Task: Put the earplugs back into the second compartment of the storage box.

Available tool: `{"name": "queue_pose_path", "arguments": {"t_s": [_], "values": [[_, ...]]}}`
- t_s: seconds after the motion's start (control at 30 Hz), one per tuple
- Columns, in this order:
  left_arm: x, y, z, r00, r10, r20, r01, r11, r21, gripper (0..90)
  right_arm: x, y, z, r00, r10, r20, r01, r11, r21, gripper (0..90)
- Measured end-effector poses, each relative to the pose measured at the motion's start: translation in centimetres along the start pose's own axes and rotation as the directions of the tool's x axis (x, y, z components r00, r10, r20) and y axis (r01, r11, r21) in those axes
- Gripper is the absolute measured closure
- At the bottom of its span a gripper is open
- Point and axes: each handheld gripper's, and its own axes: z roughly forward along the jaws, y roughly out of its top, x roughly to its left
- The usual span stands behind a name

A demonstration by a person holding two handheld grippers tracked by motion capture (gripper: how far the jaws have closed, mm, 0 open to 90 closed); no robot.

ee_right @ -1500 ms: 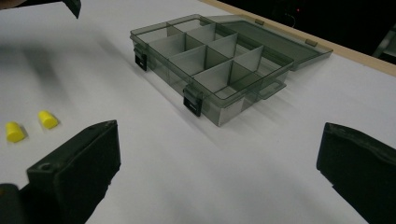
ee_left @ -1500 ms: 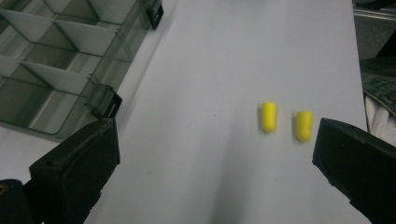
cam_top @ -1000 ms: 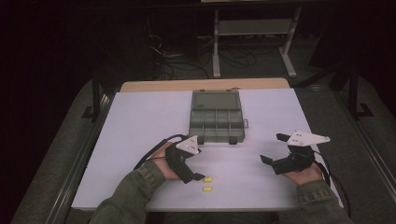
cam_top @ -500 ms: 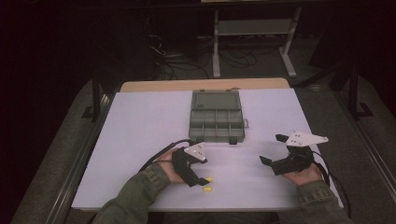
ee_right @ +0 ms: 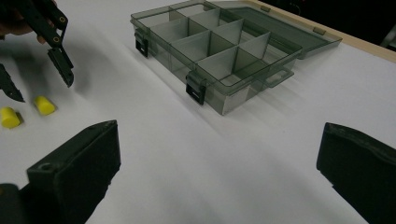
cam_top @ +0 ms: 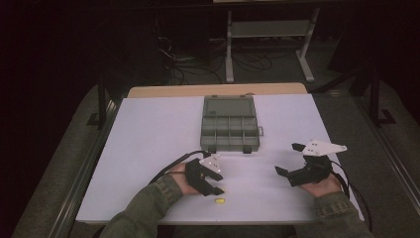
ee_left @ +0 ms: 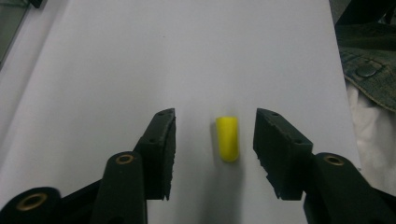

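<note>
1. My left gripper (ee_left: 212, 154) has come down and toward the near edge of the table (cam_top: 148, 124) over the last second. A second ago it stood up-table of the two yellow pieces; now its jaws straddle one of them.

2. Its jaws stand apart, not yet closed. In the left gripper view the yellow earplug (ee_left: 227, 138) lies flat on the table between the two pads, nearer the right-hand pad than the left, with a gap on both sides. Nothing is gripped yet.

3. The second yellow piece (cam_top: 219, 201) lies just beyond the jaw tips on the near side in the high view. In the right gripper view the two pieces sit close together but apart, so closing should take one only.

4. My right gripper (ee_right: 219, 177) has barely moved. It hovers wide open over bare table, well off to the right, holding nothing.

5. The compartment box (cam_top: 230, 130) is up-table from the left gripper, lid thrown back, and every cell I can see is empty.

6. I judge the approach done and the pinch next: close on the earplug, lift, and carry it forward to a cell. Its off-centre position may nudge it sideways as the pads meet.
</note>
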Motion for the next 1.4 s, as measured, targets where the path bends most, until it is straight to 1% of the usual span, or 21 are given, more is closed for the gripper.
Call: {"name": "queue_pose_path", "arguments": {"t_s": [0.1,0.2,0.43,0.67,0.77,0.83,1.07,1.17,1.27,1.4], "values": [[0.0,0.0,0.2,1.0000,0.002,-0.005,-0.002,1.0000,0.009,54.8,0.0,0.0,0.0,1.0000,-0.002,0.001,0.002,1.000,0.001,0.0],[-0.1,0.0,0.3,0.9999,0.009,-0.005,-0.009,0.9998,0.016,55.9,0.0,0.0,0.0,1.0000,-0.001,0.002,0.001,1.000,0.002,0.0],[-0.4,0.1,0.5,0.9998,0.017,-0.005,-0.017,0.9998,0.012,65.3,0.0,0.0,-0.1,0.9999,-0.005,0.014,0.005,1.000,0.001,0.0],[-0.4,0.1,0.8,0.9998,0.020,-0.003,-0.020,0.9995,0.023,70.9,0.0,0.0,-0.1,0.9999,-0.005,0.012,0.005,1.000,0.000,0.0],[-0.3,0.1,0.8,0.9998,0.020,0.009,-0.021,0.9995,0.023,76.7,0.0,0.0,-0.1,0.9999,-0.006,0.012,0.006,1.000,0.001,0.0],[-0.4,0.2,0.9,0.9996,0.028,0.006,-0.028,0.9992,0.028,79.7,0.0,0.0,-0.1,0.9999,-0.008,0.013,0.008,1.000,0.000,0.0],[-0.5,0.4,0.8,0.9999,0.016,-0.002,-0.016,0.9993,0.033,81.7,0.0,0.0,-0.1,0.9999,-0.008,0.014,0.008,1.000,0.003,0.0],[-0.5,0.5,0.4,0.9999,0.014,-0.001,-0.014,0.9997,0.021,81.7,0.0,0.0,-0.1,0.9999,-0.007,0.012,0.007,1.000,0.002,0.0],[-0.4,0.6,-0.2,0.9999,0.007,-0.009,-0.007,1.0000,-0.004,81.8,0.0,0.0,-0.1,0.9999,-0.008,0.006,0.008,1.000,-0.002,0.0],[-0.2,0.8,-1.1,0.9999,0.001,-0.011,-0.001,0.9997,-0.025,81.8,0.0,0.0,-0.2,1.0000,-0.007,0.005,0.007,1.000,-0.009,0.0]]}}
